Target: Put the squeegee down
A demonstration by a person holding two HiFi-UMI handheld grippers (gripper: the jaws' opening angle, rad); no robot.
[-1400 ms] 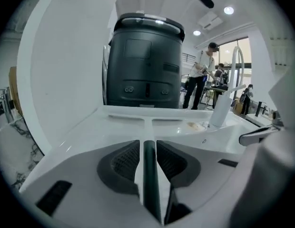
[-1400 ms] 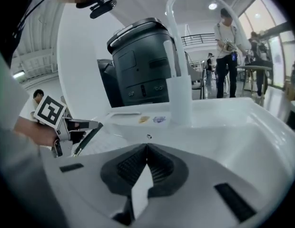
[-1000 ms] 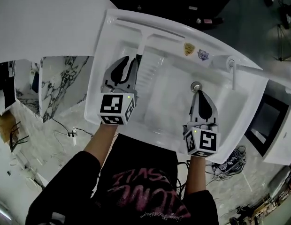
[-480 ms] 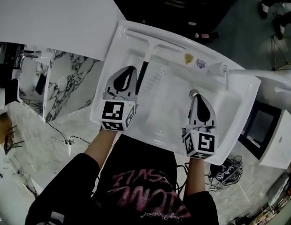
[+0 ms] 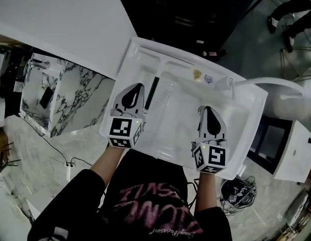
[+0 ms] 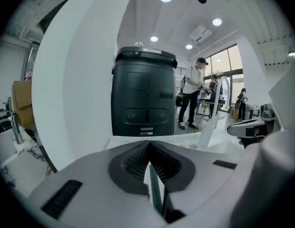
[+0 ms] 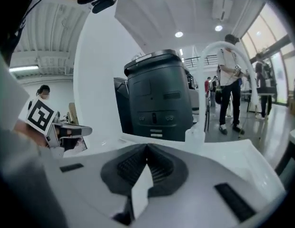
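1 second ago the left gripper (image 5: 136, 88) had its tips right at the squeegee's handle. Now the squeegee (image 5: 151, 93) lies loose in the white sink (image 5: 173, 120). Its dark handle runs just beside that gripper, on its right and clear of it. Both grippers have drawn back toward the person's body since then, and the drain that showed at the right gripper's tip is no longer in sight.

The left gripper's jaws meet at their tips with nothing clamped between them. In the left gripper view a thin greenish strip shows through the slot behind the tips, and I cannot tell what it is. The right gripper (image 5: 207, 109) hangs over the right half of the basin, well apart from the squeegee. Its jaws are pressed together too and hold nothing, with only white sink showing through the slot.

Inside the sink, the squeegee's pale blade lies along the far left wall, with the handle pointing back toward the person. 2 small stickers (image 5: 197, 74) sit on the far wall. A white faucet (image 5: 229, 83) stands at the far right corner of the rim.
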